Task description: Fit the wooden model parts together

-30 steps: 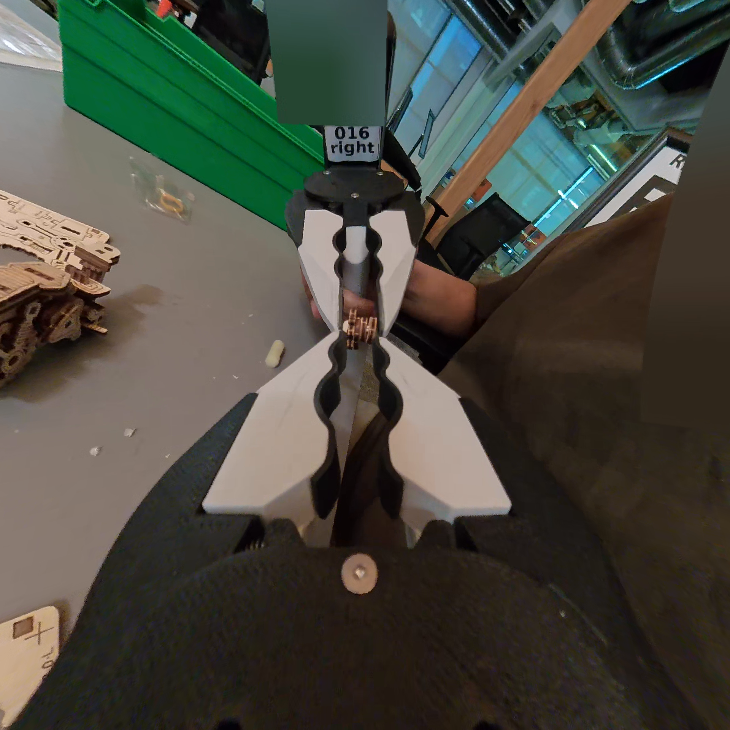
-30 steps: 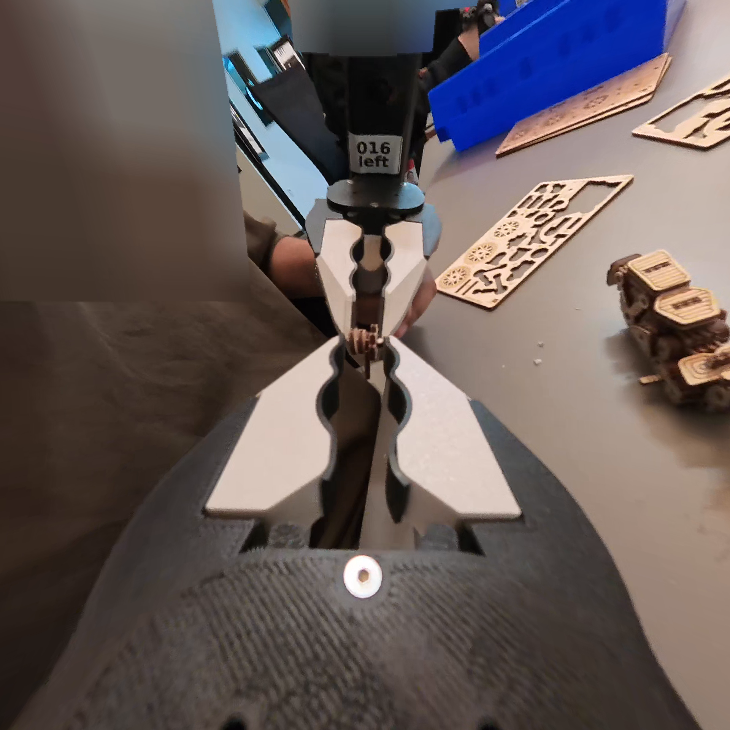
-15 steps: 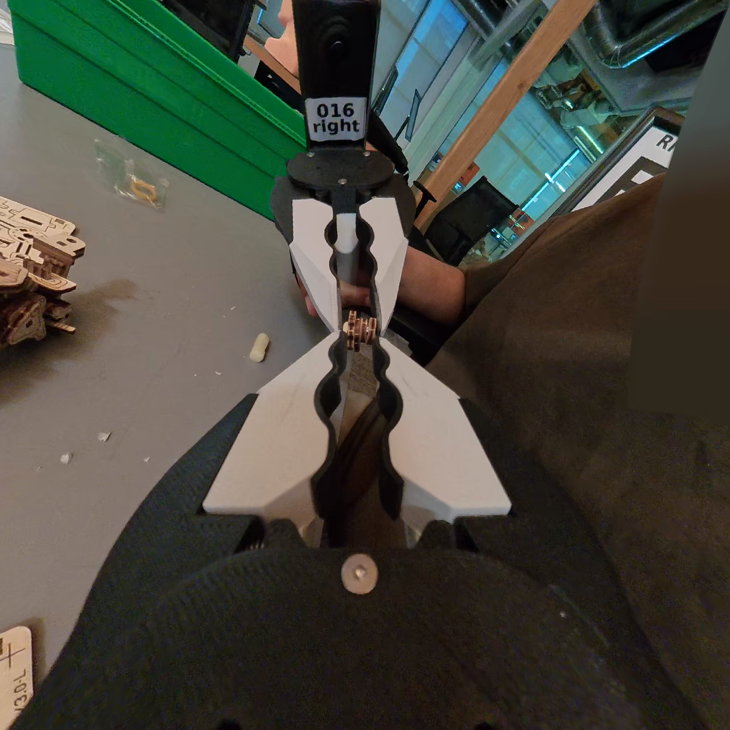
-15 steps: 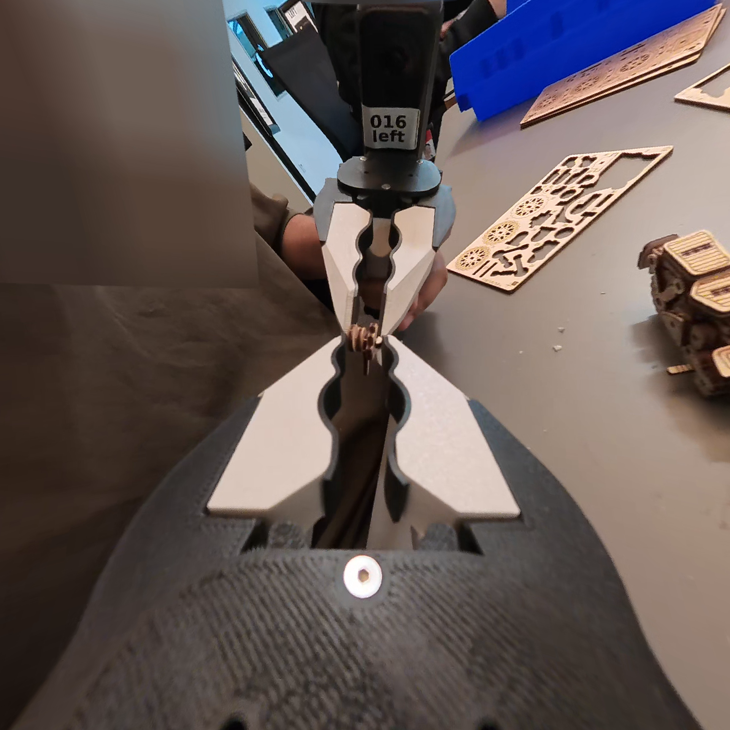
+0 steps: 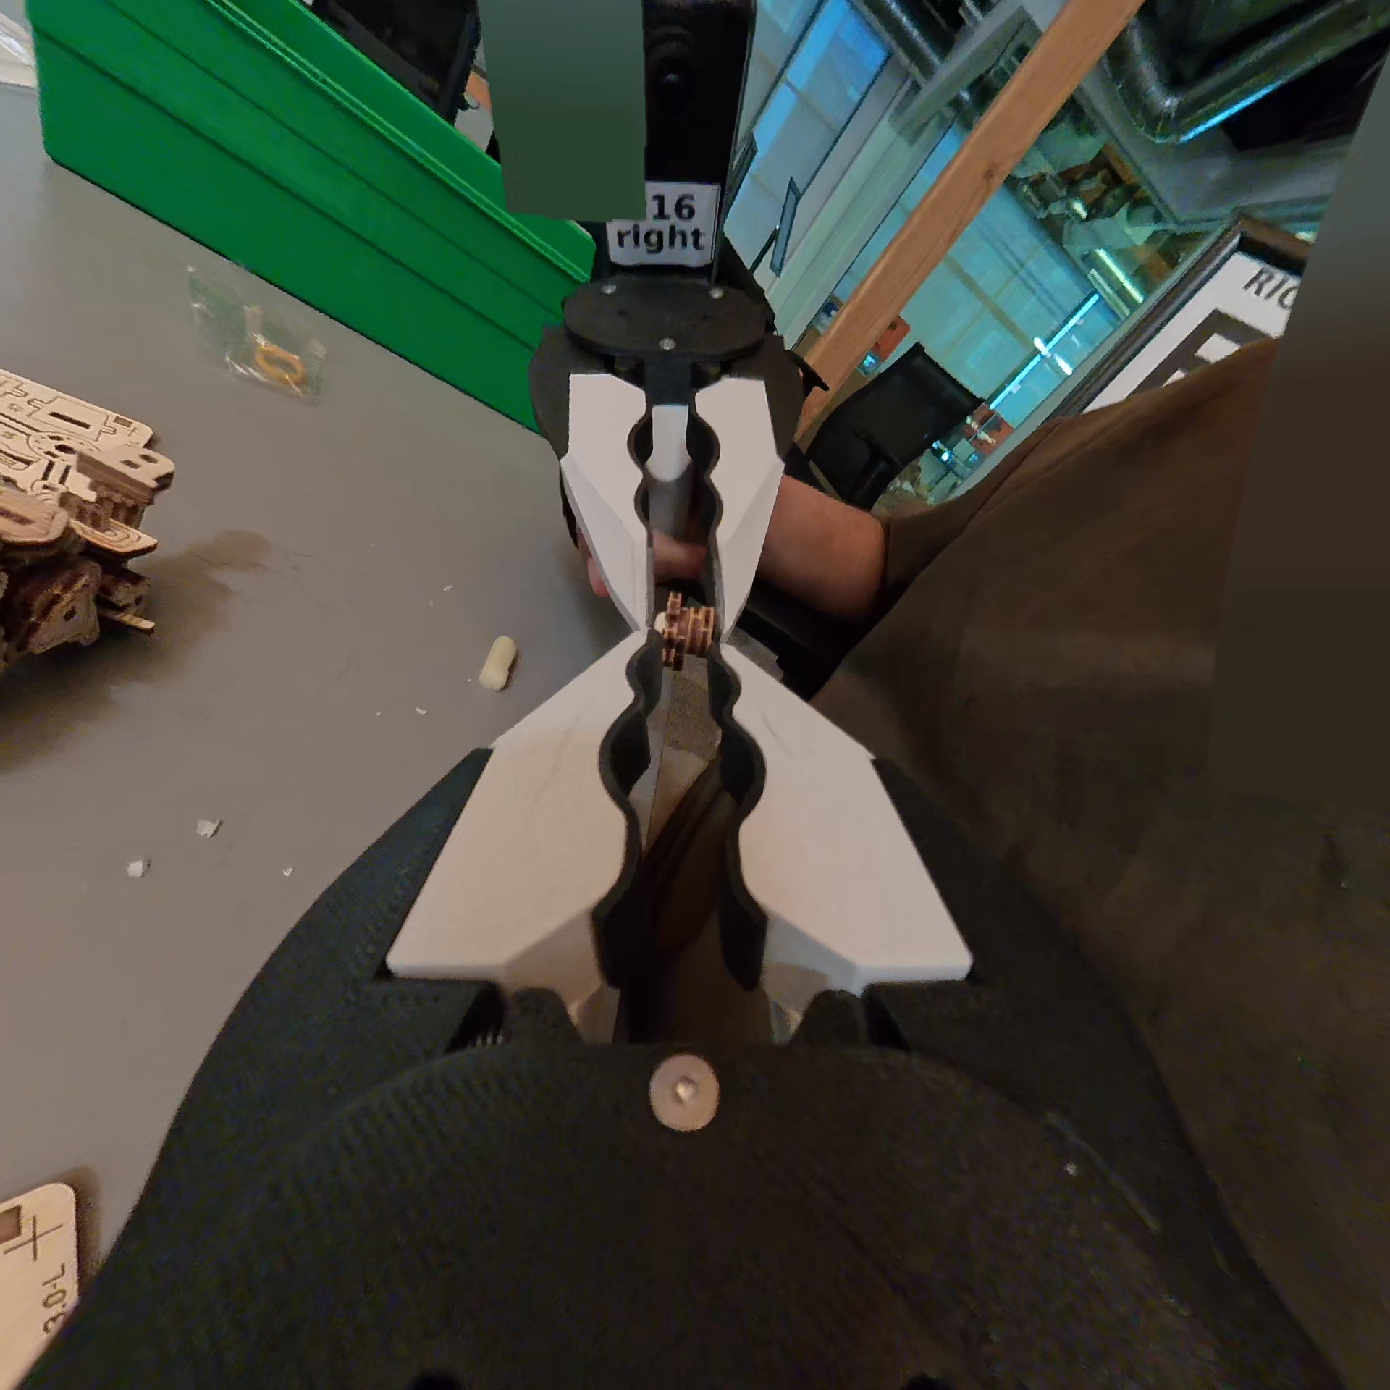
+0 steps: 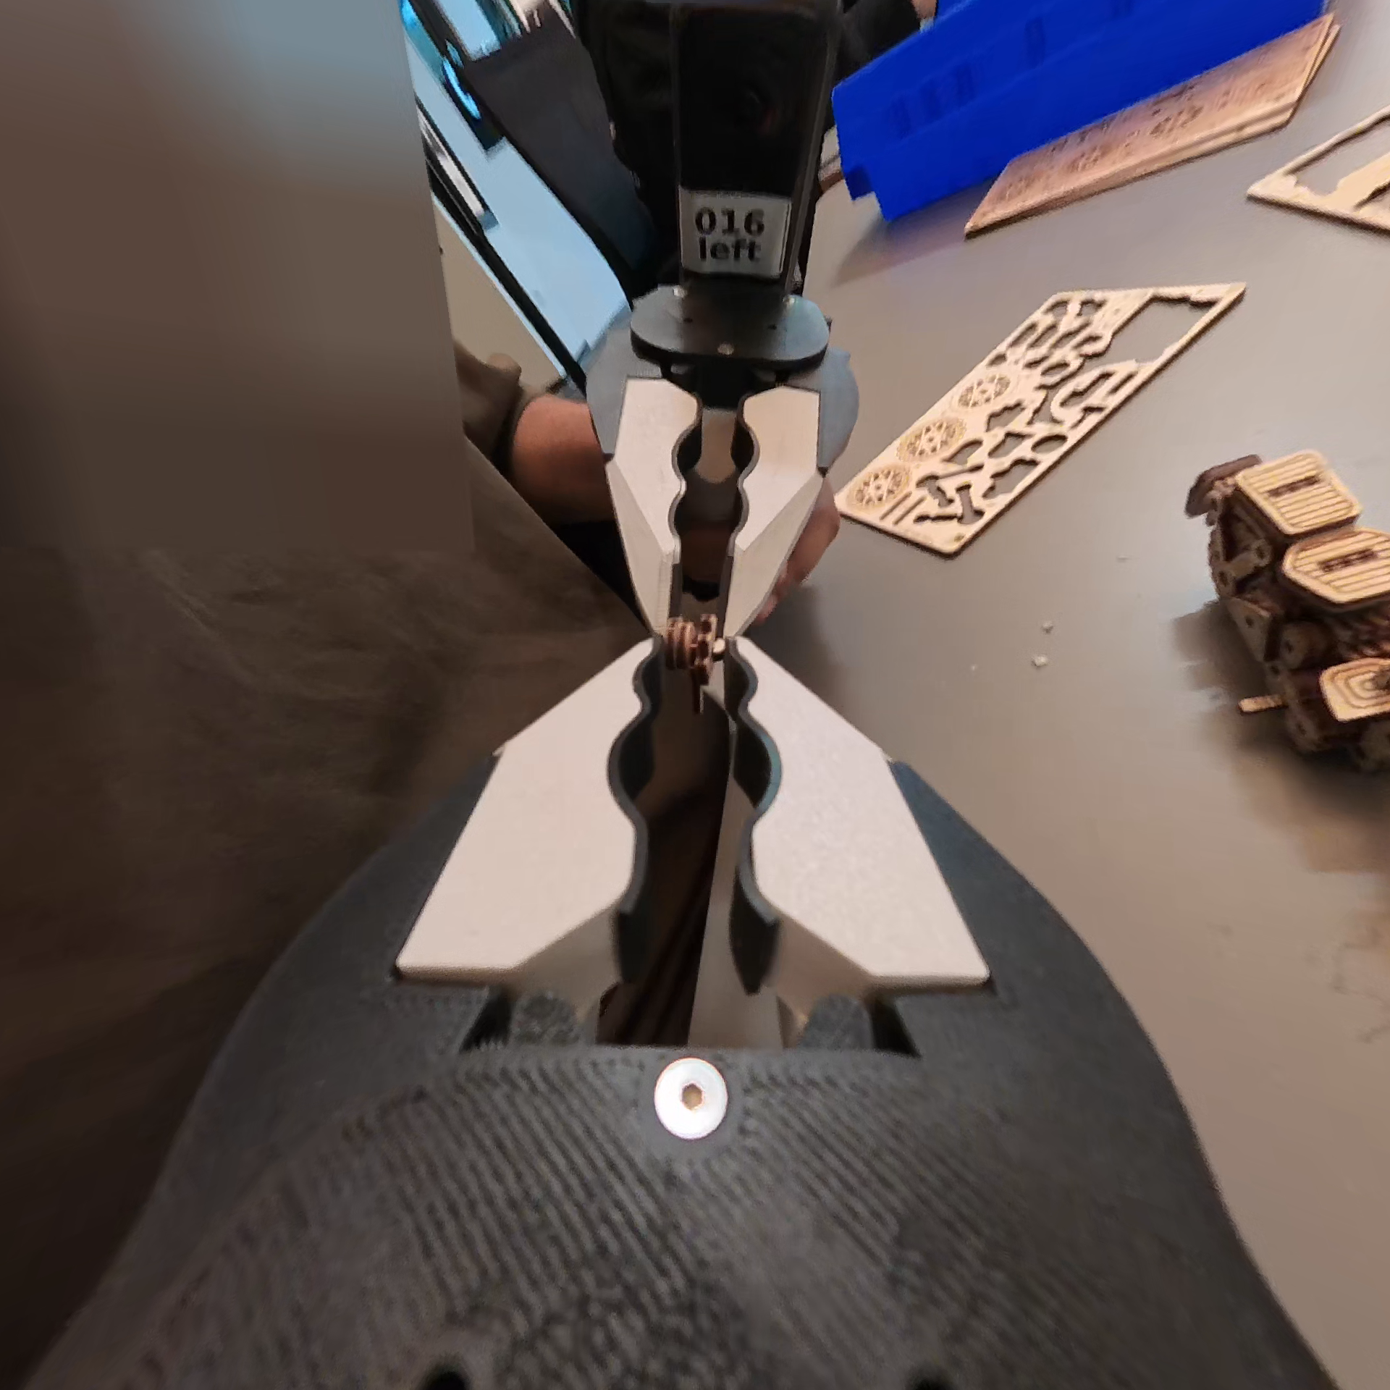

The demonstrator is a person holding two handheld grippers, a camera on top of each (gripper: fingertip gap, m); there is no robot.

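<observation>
A small stack of wooden gear parts [image 5: 686, 630] hangs in the air between the two grippers, which meet tip to tip above the table edge. My left gripper [image 5: 681, 648] is shut on it from below in the left wrist view. My right gripper [image 5: 681, 605] closes on the same stack from the far side. In the right wrist view the gear parts [image 6: 693, 645] sit at my right gripper's tips [image 6: 692, 662], with the left gripper [image 6: 696, 620] opposite. Which part each gripper holds is hard to tell.
A half-built wooden model [image 6: 1309, 594] and a punched part sheet [image 6: 1045, 414] lie on the grey table [image 6: 1053, 790]. A blue bin [image 6: 1053, 83] and a green bin [image 5: 301, 173] stand behind. A small bag [image 5: 256, 338] and a white peg [image 5: 498, 662] lie loose. Left and right tips are no more than a few centimetres apart.
Both grippers stay locked tip to tip on the gear parts. The pair has shifted slightly over the table; the background slid back and forth.
</observation>
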